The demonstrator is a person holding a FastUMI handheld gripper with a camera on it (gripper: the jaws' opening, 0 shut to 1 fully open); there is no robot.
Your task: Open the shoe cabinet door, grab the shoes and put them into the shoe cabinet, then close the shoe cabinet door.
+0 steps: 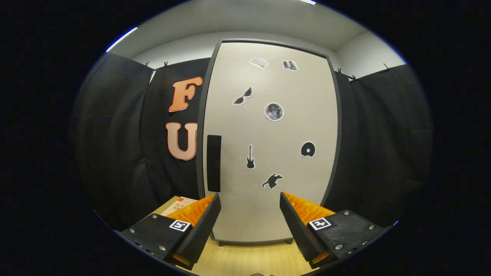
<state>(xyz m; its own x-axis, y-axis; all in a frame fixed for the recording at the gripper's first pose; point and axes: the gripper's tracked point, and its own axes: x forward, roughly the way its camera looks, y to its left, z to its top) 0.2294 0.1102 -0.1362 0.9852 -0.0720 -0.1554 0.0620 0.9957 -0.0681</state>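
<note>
1. My claw point(250, 209) is spread wide, nothing between the fingers point(203, 226); both tips frame the lower part of the door point(268, 134).
2. Cabinet point(337, 126) stands upright straight ahead, beyond the fingers, on a wooden floor point(245, 260). Door is shut, flush in its dark frame.
3. Handle point(213, 163): a dark vertical bar on the door's left edge, above and just ahead of my left fingertip. Not touched.
4. Stickers on the door: sunglasses point(242, 96), moon point(274, 111), guitar point(250, 157), a dark disc point(307, 149), an animal shape point(272, 181). Two small ones point(258, 63) near the top are too small to make out.
5. Hidden: the cabinet's lower corners sit behind my fingers; its short feet point(288, 241) show between them. Its inside cannot be seen.
6. A box point(178, 205) lies on the floor left of the cabinet, mostly covered by my left finger; I cannot tell what it is.
7. Black cloth point(115, 145) hangs on both sides of the cabinet; a pale wall point(180, 48) and ceiling show above it.
8. A dark speck at the floor's near edge is cut off, unidentifiable.
</note>
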